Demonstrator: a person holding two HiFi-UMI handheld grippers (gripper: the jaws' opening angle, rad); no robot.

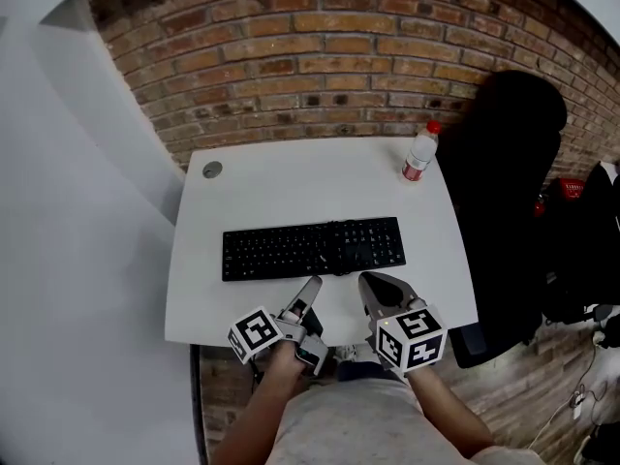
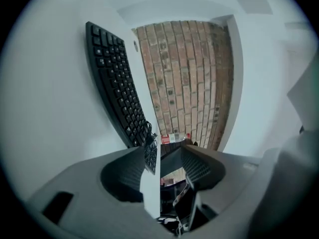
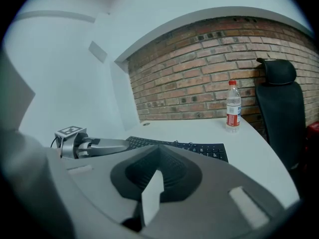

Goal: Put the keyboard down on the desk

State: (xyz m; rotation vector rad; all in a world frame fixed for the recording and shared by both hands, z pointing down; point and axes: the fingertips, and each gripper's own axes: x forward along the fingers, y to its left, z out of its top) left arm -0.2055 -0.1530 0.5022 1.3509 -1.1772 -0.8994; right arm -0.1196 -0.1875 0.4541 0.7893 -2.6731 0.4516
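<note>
The black keyboard [image 1: 312,247] lies flat across the middle of the white desk [image 1: 291,182], with its cable coiled on the keys. Neither gripper touches it. My left gripper [image 1: 309,293] hovers at the desk's front edge, rolled onto its side, just short of the keyboard's near edge. In the left gripper view the keyboard [image 2: 117,83] runs up the left, and the left gripper [image 2: 167,157] stands open with nothing between its jaws. My right gripper [image 1: 372,284] is beside it over the front edge, shut and empty. In the right gripper view its closed tips [image 3: 159,151] point toward the keyboard [image 3: 179,146], with the left gripper [image 3: 89,146] alongside.
A water bottle with a red cap [image 1: 419,153] stands at the desk's far right corner. A black office chair [image 1: 504,192] is close against the right side. A cable grommet [image 1: 212,170] sits at the far left. A brick wall [image 1: 329,56] runs behind the desk.
</note>
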